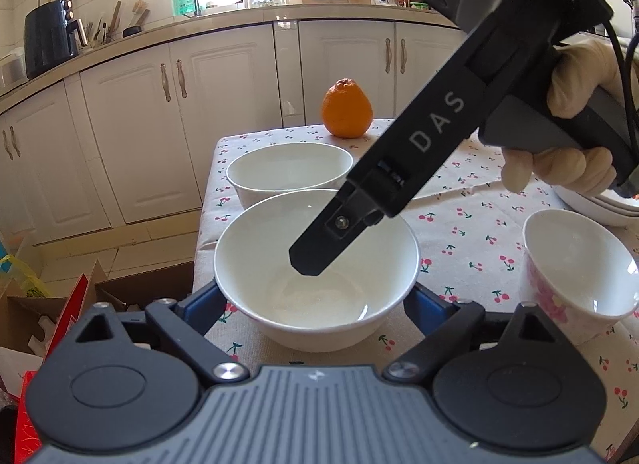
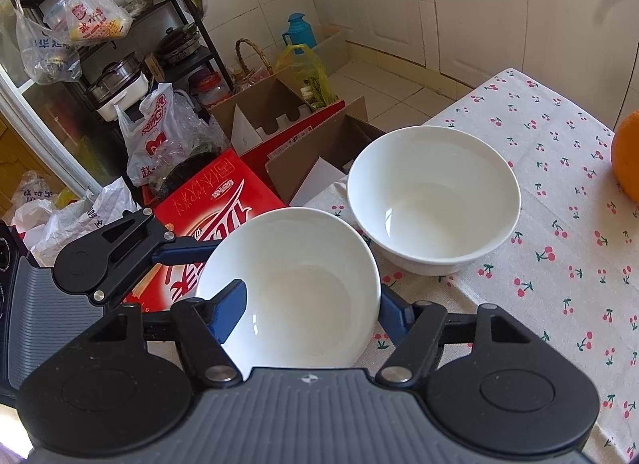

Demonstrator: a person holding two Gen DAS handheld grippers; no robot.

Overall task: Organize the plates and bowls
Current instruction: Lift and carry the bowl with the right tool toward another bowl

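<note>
Left wrist view: the left tool (image 1: 317,296) straddles the near white bowl (image 1: 315,268), its blue fingers (image 1: 199,304) hugging both sides so it looks grasped, while the right tool (image 1: 307,260) dips one finger inside the same bowl. Right wrist view: the right tool (image 2: 309,308) pinches the bowl's wall, one finger (image 2: 229,314) inside and one outside. Two grips could tilt it into the second bowl (image 2: 433,200) just beyond; an orange (image 2: 627,156) sits farther off on the surface (image 2: 559,264).
</note>
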